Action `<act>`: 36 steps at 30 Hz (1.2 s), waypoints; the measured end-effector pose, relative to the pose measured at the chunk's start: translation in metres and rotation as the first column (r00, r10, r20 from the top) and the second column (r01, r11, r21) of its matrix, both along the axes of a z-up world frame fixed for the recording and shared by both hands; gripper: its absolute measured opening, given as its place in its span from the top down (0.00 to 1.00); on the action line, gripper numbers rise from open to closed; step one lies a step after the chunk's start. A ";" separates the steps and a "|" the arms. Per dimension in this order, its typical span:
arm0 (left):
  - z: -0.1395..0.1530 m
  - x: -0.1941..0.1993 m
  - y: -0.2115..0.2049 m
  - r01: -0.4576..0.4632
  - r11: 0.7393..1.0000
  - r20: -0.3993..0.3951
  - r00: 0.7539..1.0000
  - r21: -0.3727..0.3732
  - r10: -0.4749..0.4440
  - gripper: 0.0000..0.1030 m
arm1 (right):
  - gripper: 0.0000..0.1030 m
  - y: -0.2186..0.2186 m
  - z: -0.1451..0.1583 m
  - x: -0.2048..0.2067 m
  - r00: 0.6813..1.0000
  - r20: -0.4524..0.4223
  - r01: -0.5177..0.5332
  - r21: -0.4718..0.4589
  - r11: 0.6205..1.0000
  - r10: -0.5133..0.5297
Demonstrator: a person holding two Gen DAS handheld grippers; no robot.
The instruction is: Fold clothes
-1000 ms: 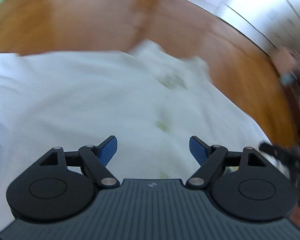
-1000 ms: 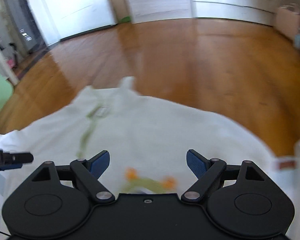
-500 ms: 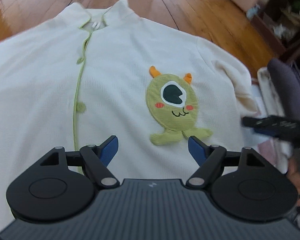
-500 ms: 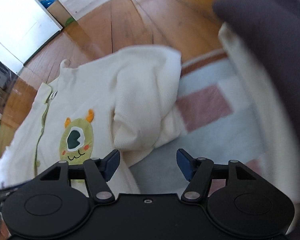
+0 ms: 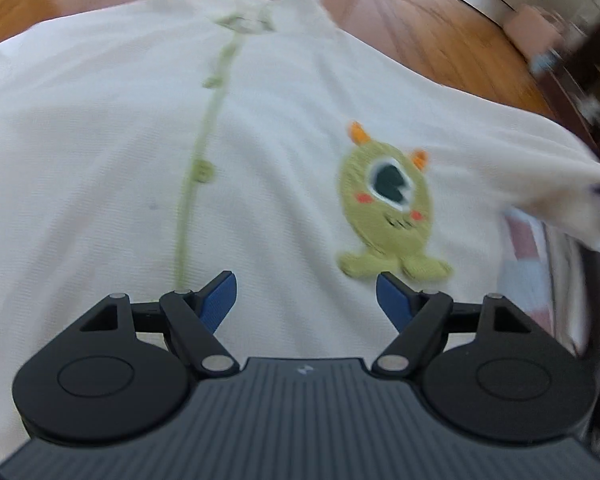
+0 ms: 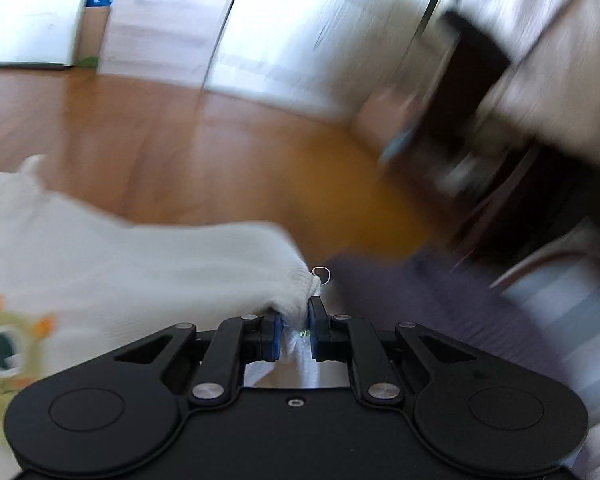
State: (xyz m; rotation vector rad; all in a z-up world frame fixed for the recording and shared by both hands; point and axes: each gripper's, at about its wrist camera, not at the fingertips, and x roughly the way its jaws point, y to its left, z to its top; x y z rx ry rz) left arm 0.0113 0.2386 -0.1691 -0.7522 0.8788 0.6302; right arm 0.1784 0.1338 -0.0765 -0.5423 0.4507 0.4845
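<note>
Cardigan (image 5: 100,160), cream-white w/ a thin green line of buttons (image 5: 202,170) down the middle, lies spread flat and front side up, its collar (image 5: 244,20) at the far end. Left gripper (image 5: 306,294) hovers above the lower part of it, blue pads wide apart, nothing between them; I cannot tell if it touches the cloth. Just beyond its right finger is the green monster patch (image 5: 386,208), one big eye, two orange horns, sewn on the chest. Further to the right, the sleeve (image 5: 540,176) is pulled out sideways and lifted off the surface, stretched toward the edge of the view, and under it shows a bit of a pink and pale blue striped mat (image 5: 524,256). In the right wrist view the right gripper (image 6: 294,334) has its jaws together on the cuff (image 6: 296,292) of that sleeve, white knit bunched between the blue pads, a small loop of thread sticking out at the tip. The sleeve runs from there to the left, back to the body of the cardigan, where the patch is seen again at the frame's edge. Behind is wood floor (image 6: 180,140), and to the right something dark purple-grey (image 6: 420,300), too blurred to name. Both pics are smeared by motion, esp. the right one.
</note>
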 end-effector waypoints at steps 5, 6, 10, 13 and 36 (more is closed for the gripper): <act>-0.002 -0.005 0.009 -0.031 0.999 0.011 0.999 -0.025 0.031 0.25 | 0.72 0.023 0.005 -0.047 0.954 -0.098 -0.289 -0.049 0.956 0.283; -0.005 -0.006 0.010 -0.031 0.999 0.014 0.999 -0.033 0.031 0.25 | 0.66 0.026 0.001 -0.053 0.895 -0.246 -0.385 -0.006 0.923 0.372; -0.010 -0.012 0.013 -0.029 0.999 0.033 0.999 -0.045 0.030 0.25 | 0.54 0.019 -0.015 -0.056 0.614 -0.600 -0.460 0.256 0.850 0.513; -0.009 -0.014 0.012 -0.018 0.999 0.061 0.998 -0.036 0.020 0.25 | 0.48 0.001 -0.018 -0.039 0.654 -0.604 -0.366 0.275 0.889 0.456; -0.008 -0.003 0.003 0.105 0.994 0.174 0.979 0.025 -0.108 0.27 | 0.93 0.003 -0.034 -0.020 0.906 -0.367 -0.158 0.166 0.973 0.210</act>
